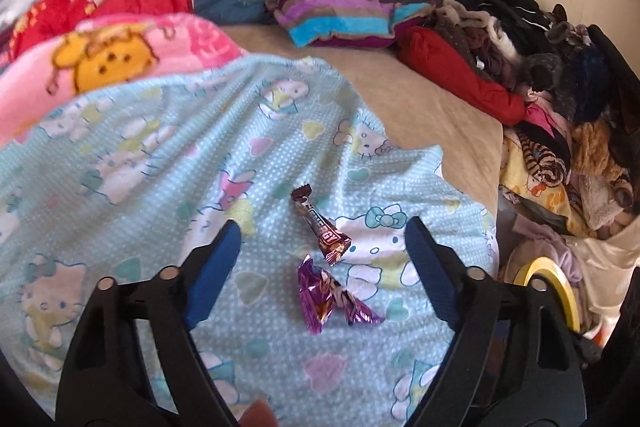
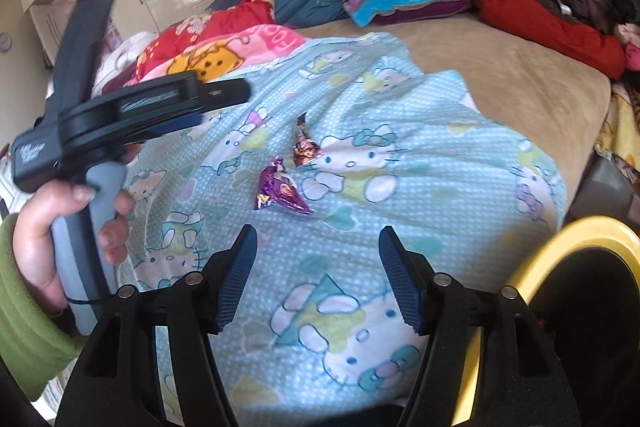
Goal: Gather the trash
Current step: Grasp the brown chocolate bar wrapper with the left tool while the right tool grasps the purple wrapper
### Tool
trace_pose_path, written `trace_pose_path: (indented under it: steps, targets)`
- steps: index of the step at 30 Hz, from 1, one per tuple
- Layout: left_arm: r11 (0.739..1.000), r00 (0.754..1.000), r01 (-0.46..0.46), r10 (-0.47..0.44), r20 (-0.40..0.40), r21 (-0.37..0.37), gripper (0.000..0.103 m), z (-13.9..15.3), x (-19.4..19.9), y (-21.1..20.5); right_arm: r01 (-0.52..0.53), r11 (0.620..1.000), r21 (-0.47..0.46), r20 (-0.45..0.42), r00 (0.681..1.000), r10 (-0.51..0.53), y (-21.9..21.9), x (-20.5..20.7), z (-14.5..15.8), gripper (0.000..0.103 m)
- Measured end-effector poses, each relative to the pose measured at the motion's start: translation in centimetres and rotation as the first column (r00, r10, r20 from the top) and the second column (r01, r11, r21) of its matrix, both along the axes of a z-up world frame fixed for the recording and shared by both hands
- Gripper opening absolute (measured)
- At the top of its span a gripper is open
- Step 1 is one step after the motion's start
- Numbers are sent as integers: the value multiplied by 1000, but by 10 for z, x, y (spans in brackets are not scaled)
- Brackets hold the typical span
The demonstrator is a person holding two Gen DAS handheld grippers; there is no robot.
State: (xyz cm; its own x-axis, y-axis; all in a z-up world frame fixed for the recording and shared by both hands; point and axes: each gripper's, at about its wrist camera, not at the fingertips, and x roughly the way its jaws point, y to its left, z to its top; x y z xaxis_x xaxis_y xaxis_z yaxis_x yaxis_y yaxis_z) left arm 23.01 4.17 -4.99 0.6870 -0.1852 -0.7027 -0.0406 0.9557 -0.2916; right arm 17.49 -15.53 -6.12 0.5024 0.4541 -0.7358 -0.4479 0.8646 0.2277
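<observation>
A: What do I have on the left side?

B: My left gripper (image 1: 322, 247) hangs over the light blue cartoon-cat blanket (image 1: 160, 163) with its jaws spread wide, nothing between them. Seen from the right wrist, the same tool sits at nine o'clock, gripped by a hand (image 2: 60, 223) in a green sleeve.

A: And the trash?

B: Two pieces lie on the blanket. From the left wrist, a brown wrapper (image 1: 320, 225) lies between the fingers, and a purple wrapper (image 1: 334, 301) lies just beside it towards six o'clock, not touching either finger.

A: The right side?

B: My right gripper (image 2: 318, 271) is wide open too and empty. The purple wrapper (image 2: 282, 191) lies ahead at twelve o'clock, the brown one (image 2: 304, 147) just beyond. A yellow-rimmed bin (image 2: 576, 231) sits at four o'clock.
</observation>
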Motion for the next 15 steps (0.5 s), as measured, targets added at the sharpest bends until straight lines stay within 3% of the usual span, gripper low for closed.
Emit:
trace_pose_path:
  steps: [4,6,15]
  targets:
    - [999,998,15,-17,-64,-34,67,-18,22,0,-37,999,-16,-3,999,37,20,12,-8,55]
    - [999,995,21,-25,-95,-45,58,-27,31,0,-53,998,-29,-3,999,53,28,17,-12,53]
    - [992,980,10,-34,-198,-122,48,-58,61,8,-115,988,-101,-19,993,114,58,37,-35,37]
